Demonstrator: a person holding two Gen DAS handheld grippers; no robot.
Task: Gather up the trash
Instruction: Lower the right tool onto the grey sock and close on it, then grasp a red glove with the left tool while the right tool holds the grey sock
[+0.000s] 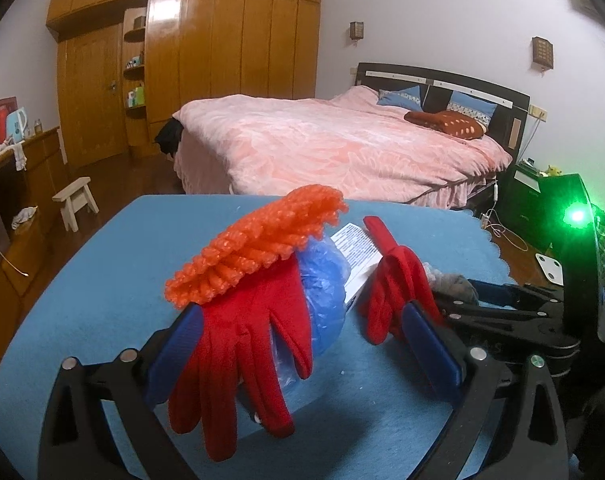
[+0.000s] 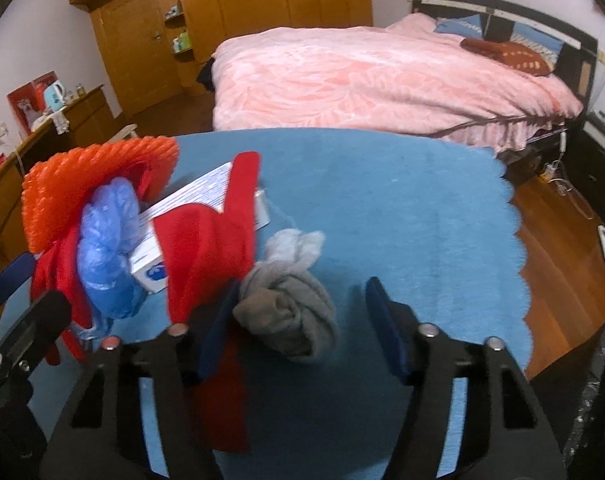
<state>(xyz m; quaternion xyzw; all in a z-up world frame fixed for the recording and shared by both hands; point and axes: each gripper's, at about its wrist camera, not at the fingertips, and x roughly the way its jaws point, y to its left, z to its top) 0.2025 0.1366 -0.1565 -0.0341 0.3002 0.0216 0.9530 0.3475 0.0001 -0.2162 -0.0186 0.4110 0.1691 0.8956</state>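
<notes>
Right fingers [image 2: 302, 320] narrow, flanking grey sock [image 2: 290, 316]; left fingers [image 1: 302, 336] clamp red-gloved trash bundle [image 1: 258, 320].

Left gripper [image 1: 302, 320] tilting downward, jaws gripping a bundle; right gripper [image 2: 298, 312] alongside, jaws standing apart.

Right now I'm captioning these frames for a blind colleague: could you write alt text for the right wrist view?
The right gripper straddles a balled grey sock on a blue tablecloth, one pad against it, the other clear. To its left, the left gripper holds a red bag stuffed with orange foam netting, blue plastic and a white box; a pink bed lies behind.
</notes>
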